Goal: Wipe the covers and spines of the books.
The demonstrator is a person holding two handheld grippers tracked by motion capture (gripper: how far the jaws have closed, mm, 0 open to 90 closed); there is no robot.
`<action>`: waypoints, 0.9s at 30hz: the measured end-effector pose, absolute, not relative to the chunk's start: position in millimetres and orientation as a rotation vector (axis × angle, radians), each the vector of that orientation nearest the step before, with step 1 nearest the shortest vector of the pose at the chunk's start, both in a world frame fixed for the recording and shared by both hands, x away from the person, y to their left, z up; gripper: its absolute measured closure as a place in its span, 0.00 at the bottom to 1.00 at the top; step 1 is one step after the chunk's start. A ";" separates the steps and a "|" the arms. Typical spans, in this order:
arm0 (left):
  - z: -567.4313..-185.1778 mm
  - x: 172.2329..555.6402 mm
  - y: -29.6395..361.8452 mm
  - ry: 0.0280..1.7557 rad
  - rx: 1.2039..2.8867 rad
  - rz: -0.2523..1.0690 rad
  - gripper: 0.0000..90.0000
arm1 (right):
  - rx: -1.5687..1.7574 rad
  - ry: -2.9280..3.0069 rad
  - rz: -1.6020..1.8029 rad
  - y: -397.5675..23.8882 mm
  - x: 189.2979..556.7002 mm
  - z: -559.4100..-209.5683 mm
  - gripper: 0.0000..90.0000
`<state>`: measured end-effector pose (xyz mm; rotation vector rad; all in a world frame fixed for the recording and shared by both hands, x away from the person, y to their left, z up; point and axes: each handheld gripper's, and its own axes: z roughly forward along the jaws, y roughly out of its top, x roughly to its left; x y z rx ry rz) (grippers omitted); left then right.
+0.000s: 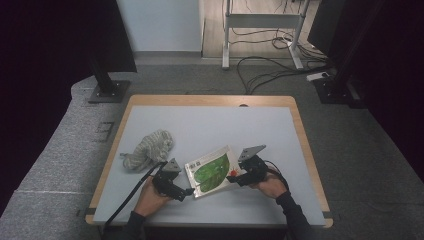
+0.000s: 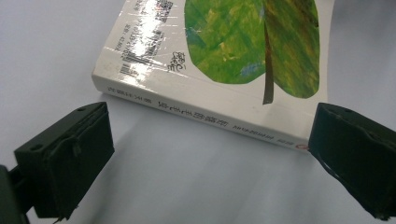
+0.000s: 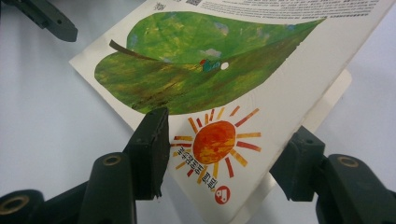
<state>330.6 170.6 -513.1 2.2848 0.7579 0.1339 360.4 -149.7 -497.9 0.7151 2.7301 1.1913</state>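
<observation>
Nearest the person, the left claw (image 1: pixel 187 191) stood open at the glossy white spine of the thin rectangular book (image 1: pixel 212 171), touching nothing, while the right claw (image 1: pixel 235 176) straddled the book's lifted front cover without clamping. Farther left on the smooth pale table (image 1: pixel 210 125) lay a crumpled knitted grey cloth (image 1: pixel 147 149).

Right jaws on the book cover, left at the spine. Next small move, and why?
Probably close the right gripper fully onto the lifted cover. Its jaws straddle the cover's corner above the pages, with no firm pinch visible, while the left gripper stands open by the book's spine, ready to steady it.
</observation>
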 end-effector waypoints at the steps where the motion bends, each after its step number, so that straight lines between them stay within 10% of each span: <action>1: -513.1 330.8 170.0 0.758 2.286 0.135 0.00 | 0.720 2.732 1.192 -150.2 359.7 -497.9 0.47; 27: -514.9 340.0 159.6 0.757 2.289 0.085 0.00 | 0.727 2.705 1.201 -161.8 344.3 -505.8 0.53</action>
